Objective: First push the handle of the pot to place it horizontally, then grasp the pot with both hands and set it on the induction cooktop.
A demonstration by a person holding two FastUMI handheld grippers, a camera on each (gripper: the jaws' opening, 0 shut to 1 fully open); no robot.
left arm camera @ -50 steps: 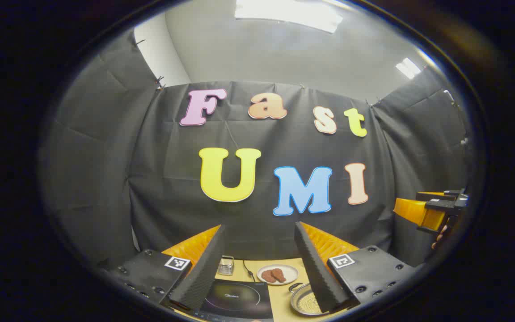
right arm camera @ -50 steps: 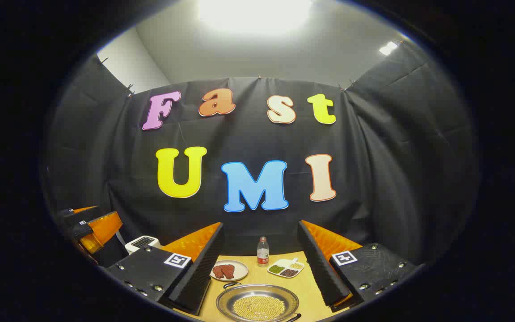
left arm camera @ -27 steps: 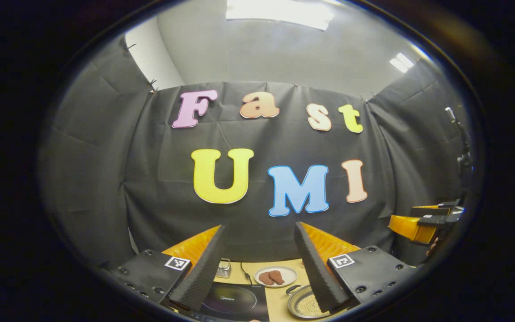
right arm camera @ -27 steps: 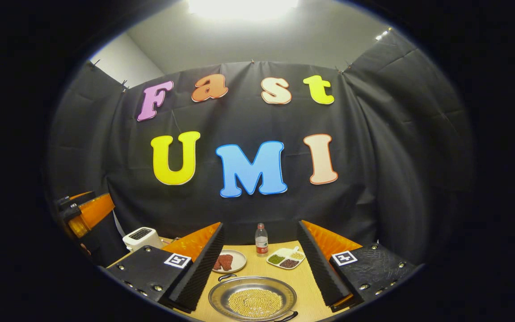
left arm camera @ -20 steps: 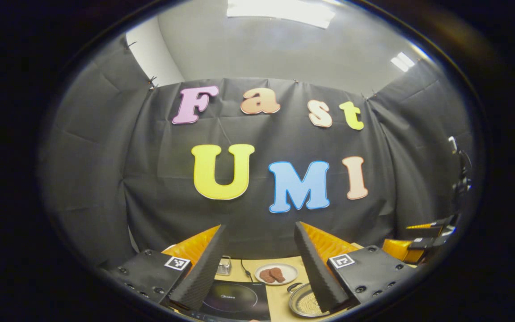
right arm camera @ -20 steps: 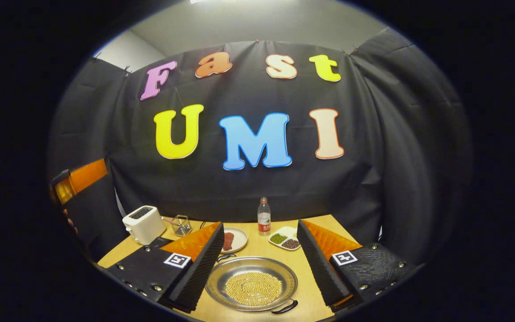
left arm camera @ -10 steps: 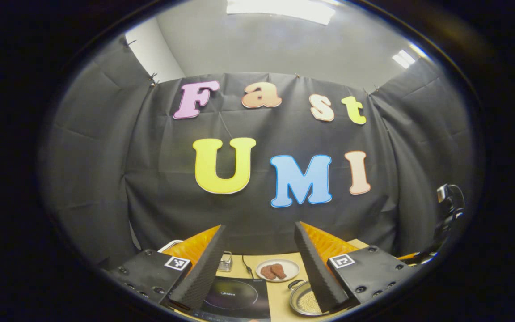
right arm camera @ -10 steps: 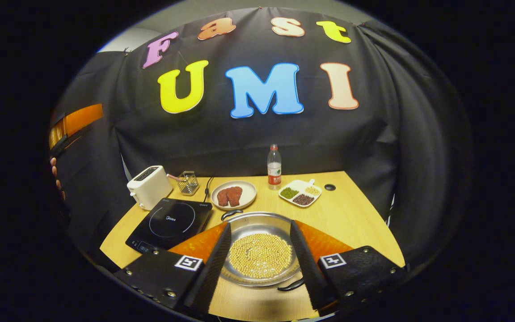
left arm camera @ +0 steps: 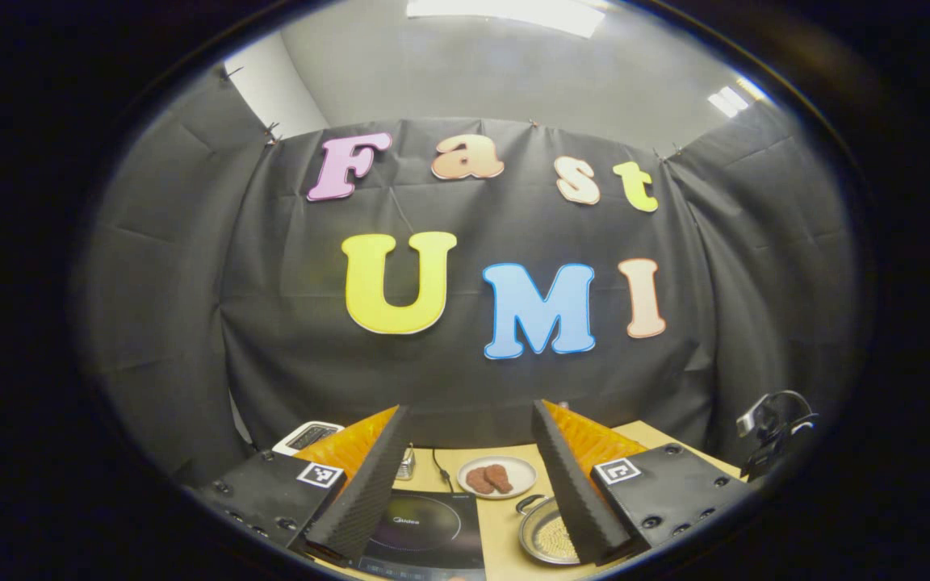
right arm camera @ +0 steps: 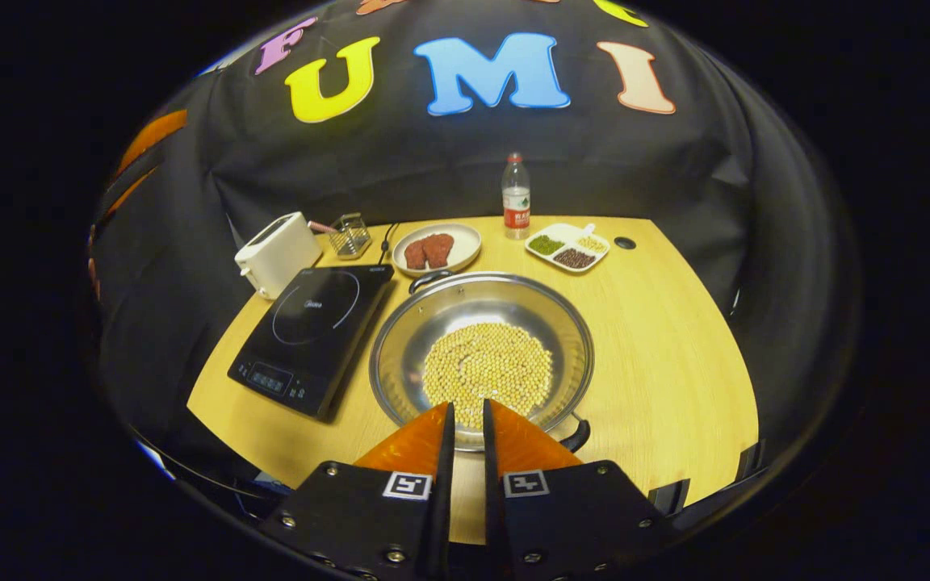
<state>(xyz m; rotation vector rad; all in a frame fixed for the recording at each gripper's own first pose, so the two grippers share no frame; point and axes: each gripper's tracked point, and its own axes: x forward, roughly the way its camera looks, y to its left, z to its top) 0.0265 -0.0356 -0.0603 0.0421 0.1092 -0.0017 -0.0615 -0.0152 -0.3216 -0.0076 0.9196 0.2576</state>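
Observation:
A steel pot [right arm camera: 481, 323] holding yellow beans sits mid-table, right of the black induction cooktop [right arm camera: 312, 327]. One black handle [right arm camera: 430, 278] points to the far side, the other handle [right arm camera: 576, 436] to the near right. My right gripper [right arm camera: 465, 410] hovers above the pot's near rim, tilted down, its fingers drawn almost together with nothing between them. My left gripper [left arm camera: 469, 406] is held high and level, open and empty, with the cooktop [left arm camera: 425, 532] and pot [left arm camera: 544, 537] low between and beside its fingers.
Along the table's far side stand a white toaster [right arm camera: 278, 252], a wire basket [right arm camera: 349, 234], a plate of meat [right arm camera: 437, 248], a bottle [right arm camera: 516, 198] and a divided dish [right arm camera: 567, 246]. The wooden table [right arm camera: 675, 339] is bare right of the pot.
My right gripper has tipped down and come over the pot, and its fingers have closed from wide apart to nearly touching. The left gripper has barely shifted and stays open.

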